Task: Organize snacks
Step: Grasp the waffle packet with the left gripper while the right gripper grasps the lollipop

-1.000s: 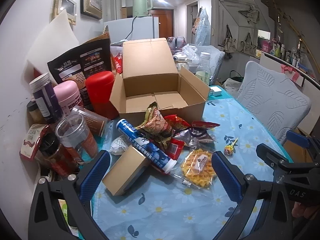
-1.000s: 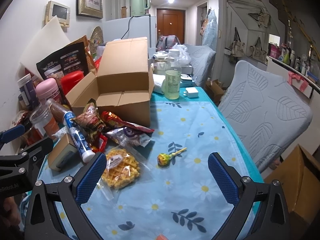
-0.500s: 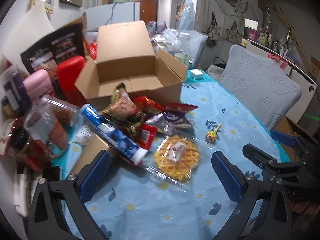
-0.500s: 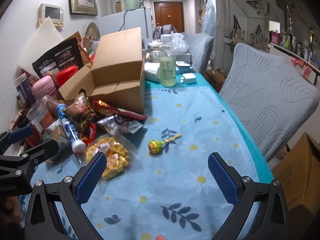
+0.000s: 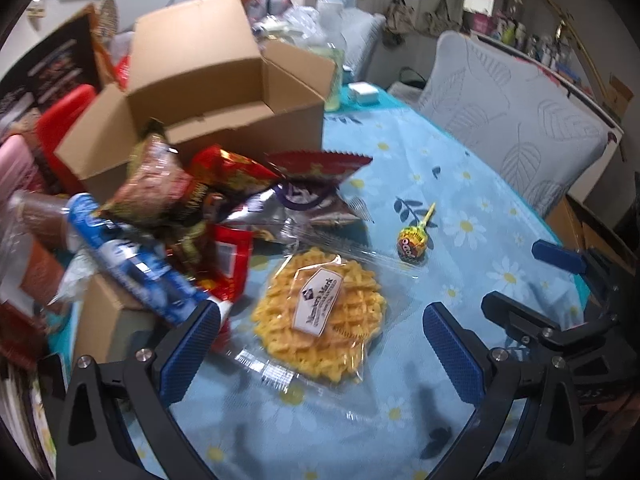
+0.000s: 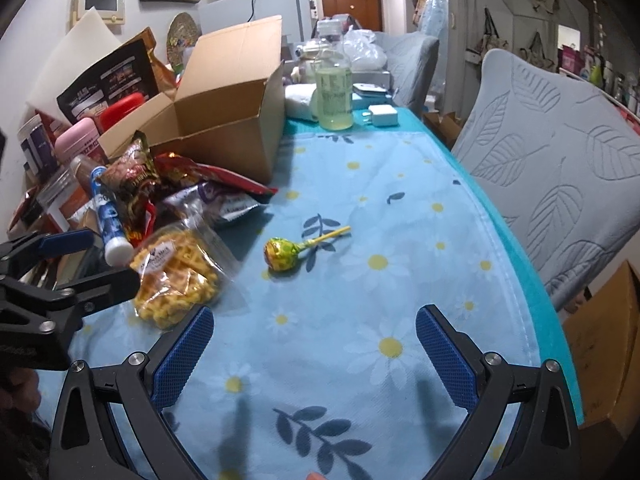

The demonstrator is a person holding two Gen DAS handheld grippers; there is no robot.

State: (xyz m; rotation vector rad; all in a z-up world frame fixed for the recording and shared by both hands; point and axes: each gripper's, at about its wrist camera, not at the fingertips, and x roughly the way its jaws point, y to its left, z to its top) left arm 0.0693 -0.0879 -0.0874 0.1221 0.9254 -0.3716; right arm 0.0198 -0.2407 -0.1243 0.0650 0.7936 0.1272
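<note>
Snacks are heaped on a blue daisy-print tablecloth (image 6: 384, 360), in front of an open cardboard box (image 5: 224, 92). Nearest to the left gripper (image 5: 320, 344) a bagged waffle (image 5: 324, 312) is seen lying flat, framed between the two blue finger pads (image 5: 192, 348), which are spread wide and hold nothing. In the left wrist view a small brown carton (image 5: 108, 320) is found at 9 o'clock from the waffle, with a blue-and-white tube (image 5: 136, 264) resting slanted across it. A lollipop (image 5: 414, 242) lies alone on the cloth at 1 o'clock from the waffle, a little apart from the bag's clear edge. Further back, red, brown and silver snack bags (image 5: 216, 192) are piled against the front wall of the box, whose flaps stand open; nothing can be seen inside it from here, though its floor is mostly hidden.

The right gripper (image 6: 314, 352) is held low over bare cloth, its jaws likewise spread wide and empty. In its view the lollipop (image 6: 282, 256) is seen at 12 o'clock, well beyond the fingertips, and the waffle (image 6: 176, 280) at 10 o'clock. Beyond the box a clear bottle (image 6: 334, 88) of pale liquid stands upright at the far end of the table, and a grey leaf-patterned chair (image 6: 560, 160) is placed at 2 o'clock.
</note>
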